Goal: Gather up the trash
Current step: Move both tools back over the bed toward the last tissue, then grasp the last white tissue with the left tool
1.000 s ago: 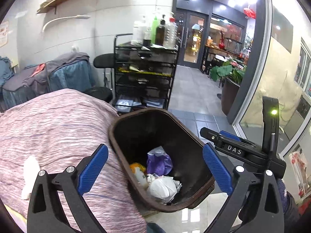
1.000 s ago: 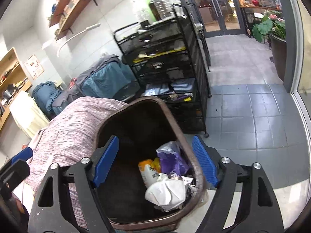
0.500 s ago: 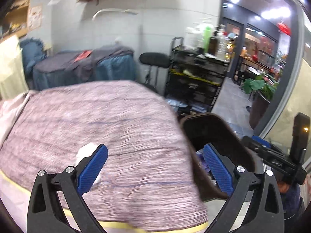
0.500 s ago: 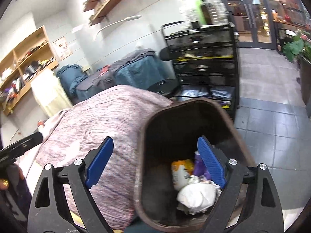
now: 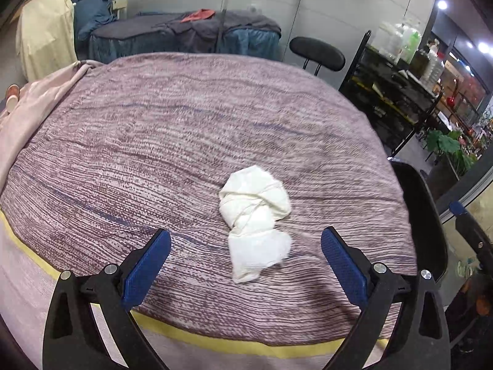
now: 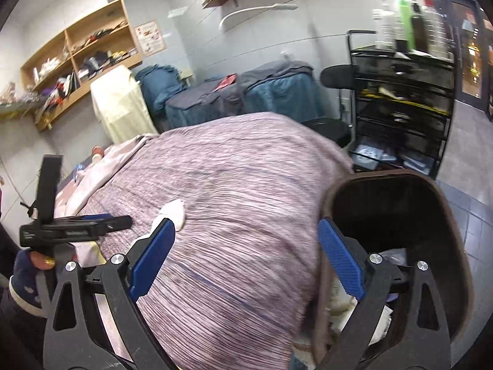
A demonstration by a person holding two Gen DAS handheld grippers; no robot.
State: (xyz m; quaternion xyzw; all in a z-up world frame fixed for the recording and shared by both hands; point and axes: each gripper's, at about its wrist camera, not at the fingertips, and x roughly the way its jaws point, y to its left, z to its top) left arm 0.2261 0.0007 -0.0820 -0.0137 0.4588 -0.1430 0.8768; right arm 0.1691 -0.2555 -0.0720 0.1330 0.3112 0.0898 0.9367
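1 bed (image 5: 154, 129) filled both views, with the bin (image 6: 443, 215) at its right edge. The tissue (image 5: 255, 215) lay between the left gripper's (image 5: 245, 259) wide-open jaws; the right gripper (image 6: 246, 256), jaws just opening, was empty. Best to lower the left squarely and pinch the wad's middle.

Purple-striped bedspread (image 5: 172, 141), black chair (image 5: 317, 51), wire cart (image 6: 400, 98) with bottles, perhaps a potted plant (image 5: 446, 145).

walls: pale panels (image 6: 277, 37) | wooden shelves (image 6: 77, 61) | black wire cart (image 6: 400, 92) | floor: grey tiles (image 6: 471, 141)
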